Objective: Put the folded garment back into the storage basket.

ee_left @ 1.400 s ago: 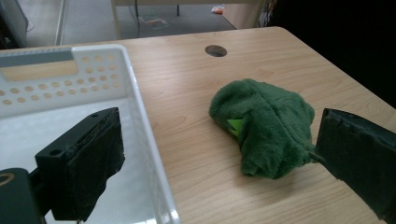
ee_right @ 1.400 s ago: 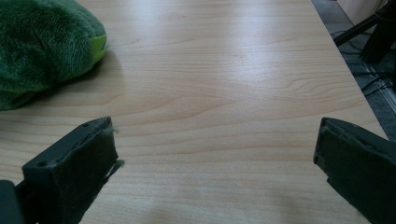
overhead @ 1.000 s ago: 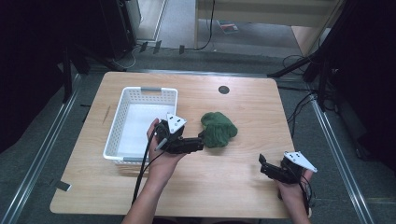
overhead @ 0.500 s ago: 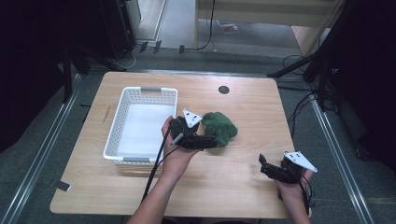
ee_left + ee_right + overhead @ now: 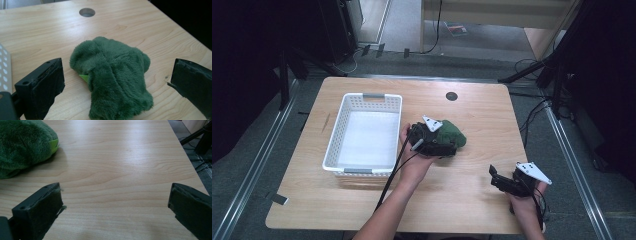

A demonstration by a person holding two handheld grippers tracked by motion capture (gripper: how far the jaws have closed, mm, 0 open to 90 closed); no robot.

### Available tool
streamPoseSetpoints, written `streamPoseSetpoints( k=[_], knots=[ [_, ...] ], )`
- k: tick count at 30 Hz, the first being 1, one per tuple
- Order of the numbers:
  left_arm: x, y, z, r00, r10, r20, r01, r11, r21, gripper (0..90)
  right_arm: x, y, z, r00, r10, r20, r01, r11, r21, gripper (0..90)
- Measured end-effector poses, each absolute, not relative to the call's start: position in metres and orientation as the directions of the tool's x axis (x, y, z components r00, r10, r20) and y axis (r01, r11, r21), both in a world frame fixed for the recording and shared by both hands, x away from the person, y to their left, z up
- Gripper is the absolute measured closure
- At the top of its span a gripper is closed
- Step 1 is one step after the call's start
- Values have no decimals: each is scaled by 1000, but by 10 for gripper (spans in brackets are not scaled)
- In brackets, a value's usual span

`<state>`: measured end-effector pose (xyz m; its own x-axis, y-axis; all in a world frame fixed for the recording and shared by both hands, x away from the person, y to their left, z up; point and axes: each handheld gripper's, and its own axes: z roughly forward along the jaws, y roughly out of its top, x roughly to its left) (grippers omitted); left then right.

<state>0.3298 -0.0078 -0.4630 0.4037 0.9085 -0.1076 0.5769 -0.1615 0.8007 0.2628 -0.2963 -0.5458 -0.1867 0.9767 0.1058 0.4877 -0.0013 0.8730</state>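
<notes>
Lying between the left gripper (image 5: 117, 82) jaws spread wide, green plush toy (image 5: 112, 80), right gripper (image 5: 115, 212) likewise released

Lab: railed rig (image 5: 257, 165), floor cables (image 5: 532, 107)

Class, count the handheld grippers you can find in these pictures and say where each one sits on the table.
2. The left gripper sits mid-table, jaws open around the green plush toy, right of the white basket. The right gripper rests near the table's front right, open.
</notes>
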Motion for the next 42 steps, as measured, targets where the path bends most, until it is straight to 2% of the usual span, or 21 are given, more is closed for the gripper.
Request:
streamPoseSetpoints(
  k=[6,21,42],
  knots=[
    [341,-21,-474,393,912,-117,603,-159,782,0,263,-296,-546,-188,976,106,488,-1,873,0],
    [363,-49,-511,362,932,-15,648,-240,722,0,263,-297,-546,-188,976,113,486,-8,874,0],
    [376,-51,-539,402,916,-10,711,-305,634,0,263,-297,-546,-187,976,112,488,-6,873,0]
  ],
)
